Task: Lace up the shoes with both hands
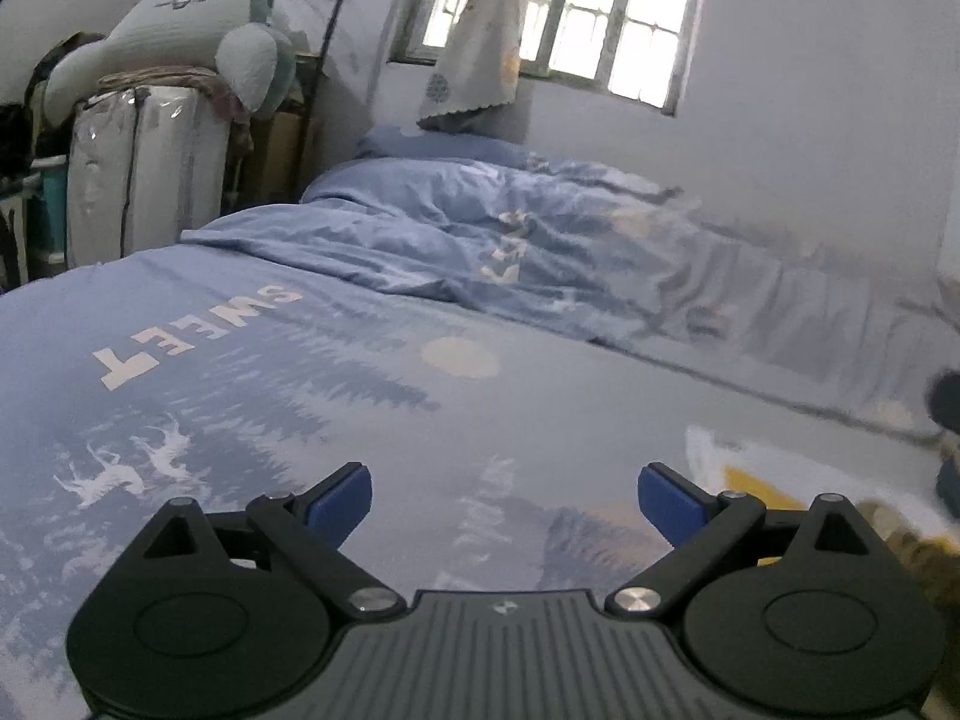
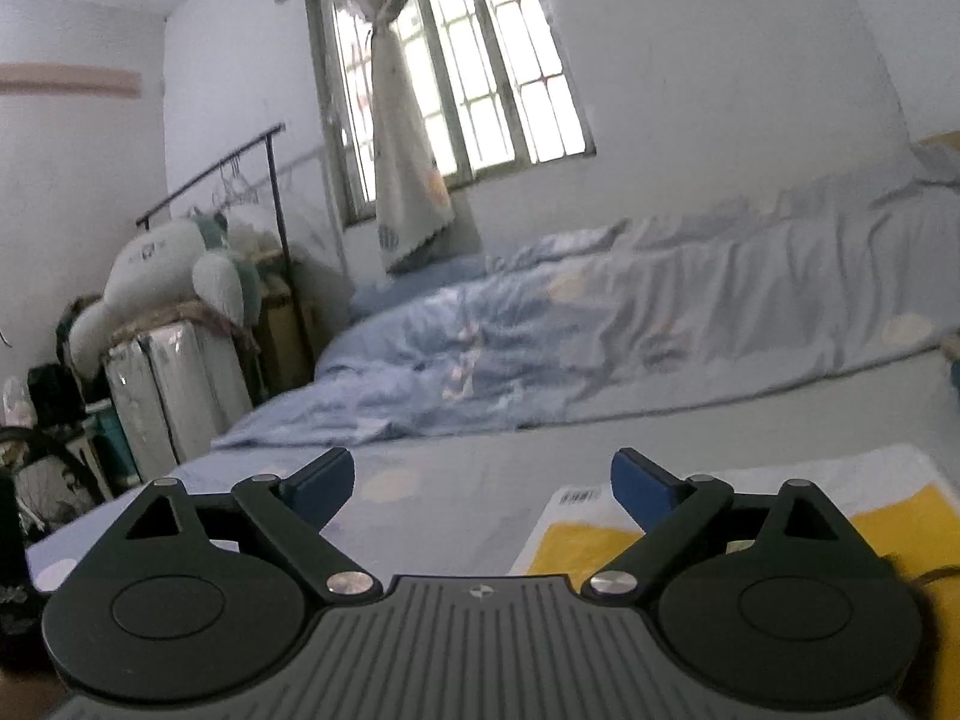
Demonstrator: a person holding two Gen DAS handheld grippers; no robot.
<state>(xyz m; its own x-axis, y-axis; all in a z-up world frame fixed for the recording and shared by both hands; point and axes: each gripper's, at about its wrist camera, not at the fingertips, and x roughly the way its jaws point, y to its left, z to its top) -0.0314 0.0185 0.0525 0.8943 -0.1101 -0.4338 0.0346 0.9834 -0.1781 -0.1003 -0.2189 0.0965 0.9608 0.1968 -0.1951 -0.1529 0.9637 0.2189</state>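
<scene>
My left gripper (image 1: 504,498) is open and empty, held above the blue printed bedsheet (image 1: 240,396). My right gripper (image 2: 480,483) is open and empty too, above the bed. A white and yellow sheet (image 2: 852,516) lies on the bed under the right gripper's right finger; its corner also shows in the left wrist view (image 1: 738,474). No shoe or lace shows clearly. A blurred dark and brownish shape (image 1: 912,546) sits at the right edge of the left wrist view; I cannot tell what it is. A thin dark cord (image 2: 936,575) shows at the right edge of the right wrist view.
A crumpled blue duvet (image 1: 510,240) lies across the far side of the bed along the wall. A plush toy (image 1: 180,36) sits on wrapped bedding (image 1: 138,180) at the left, under a clothes rail (image 2: 210,174). A window with a curtain (image 2: 408,138) is behind.
</scene>
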